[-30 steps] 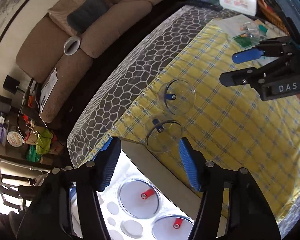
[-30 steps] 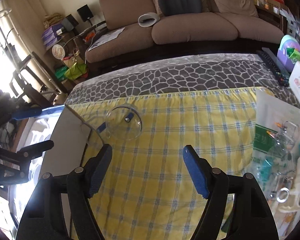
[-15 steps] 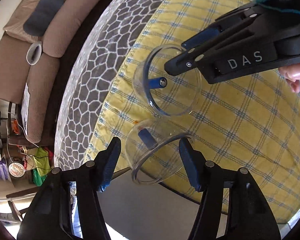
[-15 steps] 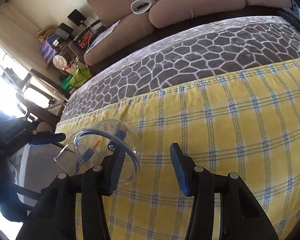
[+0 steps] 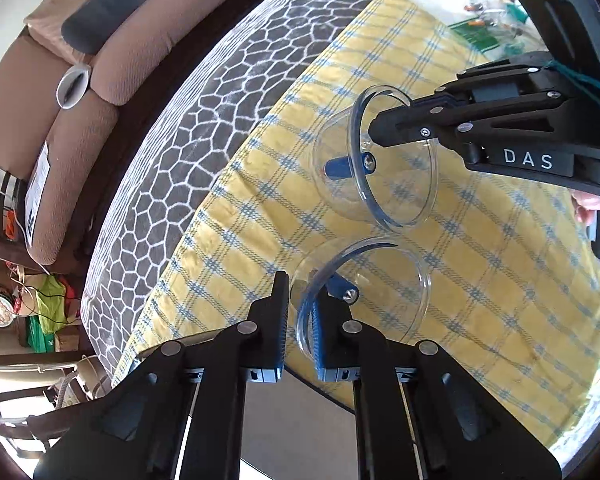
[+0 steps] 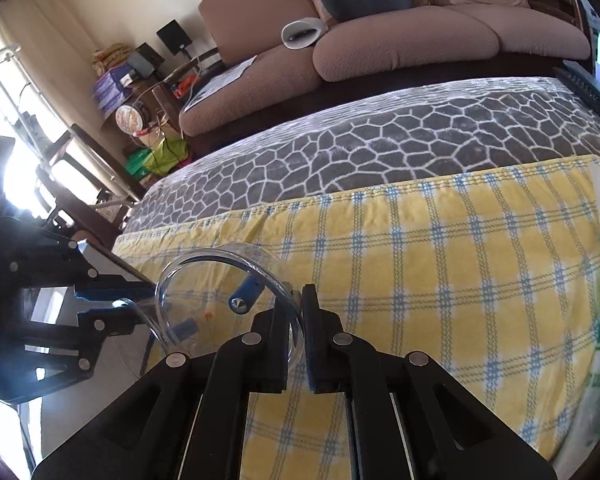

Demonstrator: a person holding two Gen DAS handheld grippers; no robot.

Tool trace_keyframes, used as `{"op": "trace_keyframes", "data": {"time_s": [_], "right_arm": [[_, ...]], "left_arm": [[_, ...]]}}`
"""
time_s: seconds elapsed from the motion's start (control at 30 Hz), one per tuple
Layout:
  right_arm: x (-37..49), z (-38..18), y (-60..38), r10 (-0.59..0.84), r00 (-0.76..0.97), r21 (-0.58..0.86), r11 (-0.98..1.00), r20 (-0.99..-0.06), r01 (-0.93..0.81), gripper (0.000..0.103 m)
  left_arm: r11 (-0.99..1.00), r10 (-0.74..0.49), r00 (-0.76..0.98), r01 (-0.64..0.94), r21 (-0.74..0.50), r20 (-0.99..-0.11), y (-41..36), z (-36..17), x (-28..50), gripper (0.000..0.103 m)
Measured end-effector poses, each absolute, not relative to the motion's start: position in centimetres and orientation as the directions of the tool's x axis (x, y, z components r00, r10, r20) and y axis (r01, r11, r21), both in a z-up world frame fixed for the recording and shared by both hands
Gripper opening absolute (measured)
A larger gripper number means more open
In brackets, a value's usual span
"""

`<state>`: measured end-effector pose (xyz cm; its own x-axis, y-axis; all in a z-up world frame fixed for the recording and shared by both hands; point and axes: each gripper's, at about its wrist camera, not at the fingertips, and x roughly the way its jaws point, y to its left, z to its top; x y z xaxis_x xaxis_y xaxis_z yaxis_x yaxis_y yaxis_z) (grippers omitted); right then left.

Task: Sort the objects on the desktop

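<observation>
Two clear plastic cups stand close together on the yellow checked cloth (image 5: 480, 292), each with a small blue cylinder inside. My left gripper (image 5: 300, 316) is shut on the rim of the near cup (image 5: 384, 300). My right gripper (image 6: 298, 332) is shut on the rim of the far cup (image 6: 220, 292), which also shows in the left wrist view (image 5: 380, 168) with the right gripper's fingers (image 5: 404, 128) pinching its rim. The left gripper (image 6: 132, 300) shows at the left of the right wrist view, holding the other cup (image 6: 140, 312).
A grey honeycomb-patterned cloth (image 6: 380, 148) covers the table's far part. A brown sofa (image 6: 400, 36) stands beyond. A grey-white board (image 5: 284, 424) lies at the cloth's near left edge. A bag of small items (image 5: 488, 20) lies at the far right.
Both grippers closed from open onto the rims of the two cups. The right gripper moved in over the far cup; the left moved forward onto the near cup.
</observation>
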<state>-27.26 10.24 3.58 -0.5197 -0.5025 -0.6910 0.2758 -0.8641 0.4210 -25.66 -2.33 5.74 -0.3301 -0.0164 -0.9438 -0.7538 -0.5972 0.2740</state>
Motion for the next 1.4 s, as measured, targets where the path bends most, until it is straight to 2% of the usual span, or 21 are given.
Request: {"op": "trace_keyframes", "data": {"time_s": [0.3,0.5,0.57,0.6,0.63,0.73,0.97,1.2,1.27,1.3,1.4], "right_arm": [[-21.2,12.5,9.9,-0.498,-0.532,0.341,-0.864,-0.685,0.369,0.005],[-16.2,16.7,9.3,-0.503,-0.533,0.326,-0.859,-0.680,0.395,0.005],[-14.6,17.8,9.2,-0.494,-0.544,0.307,-0.863,-0.679,0.401,0.005],[-13.9,18.2,9.3,-0.492,-0.548,0.302,-0.864,-0.677,0.403,0.005],[-13.2,18.4,9.5,-0.492,-0.550,0.304,-0.865,-0.675,0.400,0.005],[-11.1,18.3,11.0,-0.487,-0.555,0.316,-0.870,-0.674,0.379,0.005],[-8.1,13.4,15.1,-0.496,-0.559,0.384,-0.868,-0.664,0.313,0.005],[-8.2,7.5,17.3,-0.520,-0.540,0.431,-0.853,-0.662,0.294,0.005],[-8.4,6.4,17.7,-0.530,-0.537,0.447,-0.846,-0.656,0.290,0.005],[-8.5,5.8,17.9,-0.535,-0.534,0.453,-0.843,-0.655,0.289,0.005],[-9.0,5.1,17.9,-0.549,-0.509,0.464,-0.835,-0.663,0.297,0.005]], "left_arm": [[-0.682,0.111,-0.350,-0.708,0.185,-0.930,-5.4,13.9,-19.6,0.009],[-0.734,0.198,-0.358,-0.671,0.104,-0.912,-8.0,17.2,-15.5,0.016],[-0.753,0.221,-0.369,-0.653,0.082,-0.903,-8.7,17.7,-14.3,0.032],[-0.761,0.222,-0.379,-0.643,0.083,-0.899,-9.0,17.8,-13.7,0.048],[-0.774,0.214,-0.391,-0.627,0.089,-0.895,-9.0,17.7,-13.1,0.060],[-0.806,0.201,-0.408,-0.586,0.087,-0.891,-8.2,17.2,-13.3,0.072],[-0.839,0.094,-0.390,-0.526,0.138,-0.916,-2.5,11.5,-18.5,0.072],[-0.778,-0.099,-0.392,-0.543,0.317,-0.915,3.2,4.4,-22.8,0.072],[-0.747,-0.104,-0.419,-0.565,0.349,-0.902,4.6,3.5,-22.8,0.079],[-0.724,-0.114,-0.435,-0.579,0.375,-0.893,5.3,2.9,-22.7,0.090],[-0.640,-0.197,-0.484,-0.596,0.486,-0.853,6.7,0.8,-22.8,0.094]]}}
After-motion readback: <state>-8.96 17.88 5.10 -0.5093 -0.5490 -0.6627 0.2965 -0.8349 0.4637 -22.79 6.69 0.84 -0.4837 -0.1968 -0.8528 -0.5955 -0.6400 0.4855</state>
